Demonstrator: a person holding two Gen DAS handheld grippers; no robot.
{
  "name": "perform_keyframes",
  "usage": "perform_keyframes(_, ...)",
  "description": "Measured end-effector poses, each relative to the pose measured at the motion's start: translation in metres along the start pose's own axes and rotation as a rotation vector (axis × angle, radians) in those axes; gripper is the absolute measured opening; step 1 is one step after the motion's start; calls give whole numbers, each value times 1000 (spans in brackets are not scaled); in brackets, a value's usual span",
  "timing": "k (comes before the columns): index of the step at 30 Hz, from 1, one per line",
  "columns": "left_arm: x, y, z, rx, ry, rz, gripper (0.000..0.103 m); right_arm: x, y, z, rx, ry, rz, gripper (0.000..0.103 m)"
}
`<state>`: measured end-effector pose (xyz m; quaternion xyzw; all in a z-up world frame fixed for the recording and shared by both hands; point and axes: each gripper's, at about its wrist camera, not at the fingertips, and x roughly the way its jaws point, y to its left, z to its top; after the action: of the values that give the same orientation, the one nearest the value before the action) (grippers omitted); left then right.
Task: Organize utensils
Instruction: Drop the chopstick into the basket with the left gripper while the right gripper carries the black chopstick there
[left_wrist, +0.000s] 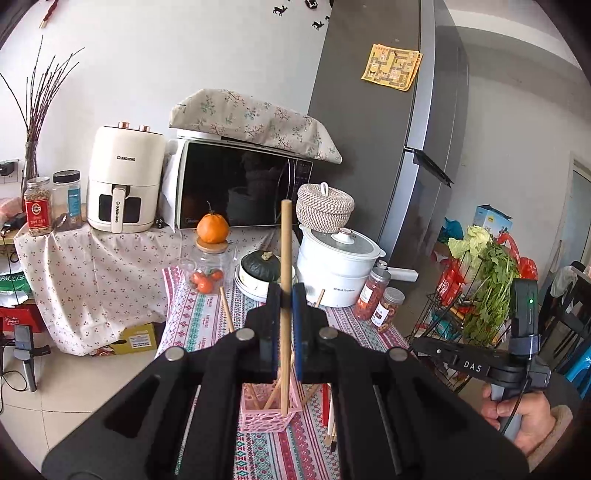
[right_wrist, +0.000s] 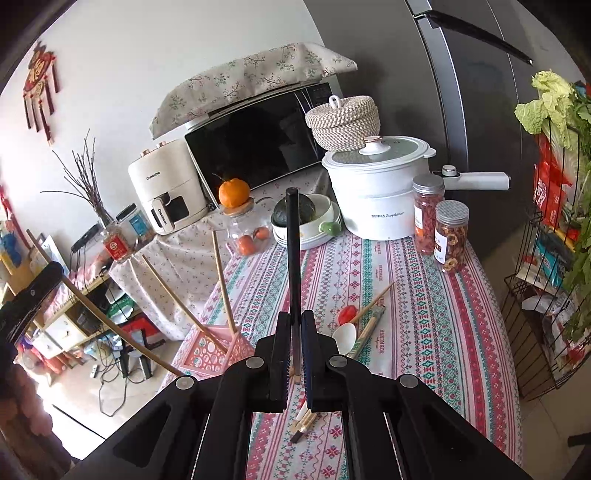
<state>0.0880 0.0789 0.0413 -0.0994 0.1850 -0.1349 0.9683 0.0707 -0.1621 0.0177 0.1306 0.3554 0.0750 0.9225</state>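
Observation:
My left gripper (left_wrist: 285, 295) is shut on a wooden chopstick (left_wrist: 285, 258), held upright with its lower end inside the pink lattice holder (left_wrist: 266, 415), which has other wooden chopsticks in it. My right gripper (right_wrist: 294, 321) is shut on a black chopstick (right_wrist: 293, 240), held upright above the patterned tablecloth (right_wrist: 406, 314). In the right wrist view the pink holder (right_wrist: 210, 350) stands at the table's left edge with several wooden chopsticks (right_wrist: 221, 273) leaning out. A white spoon (right_wrist: 345, 338), a red spoon (right_wrist: 347, 314) and loose chopsticks (right_wrist: 371, 301) lie on the cloth.
Behind stand a white pot (right_wrist: 376, 192), two spice jars (right_wrist: 450, 236), a bowl with a green squash (right_wrist: 306, 218), a glass jar topped by an orange (right_wrist: 234, 192), a microwave (right_wrist: 255, 144) and an air fryer (right_wrist: 166, 188). A wire rack with vegetables (right_wrist: 554, 221) is right.

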Motion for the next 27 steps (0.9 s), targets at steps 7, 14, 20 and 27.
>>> perform_keyframes(7, 17, 10, -2, -52, -13, 34, 7, -6, 9, 10, -22, 7, 33, 5)
perform_keyframes(14, 30, 5, -3, 4, -32, 73, 7, -15, 17, 16, -27, -9, 76, 5)
perform_keyframes(20, 57, 12, -8, 18, 23, 98, 7, -13, 29, 29, -28, -33, 118, 5)
perform_keyframes(27, 87, 22, -20, 10, 155, 104, 7, -3, 51, 43, -41, -50, 189, 5)
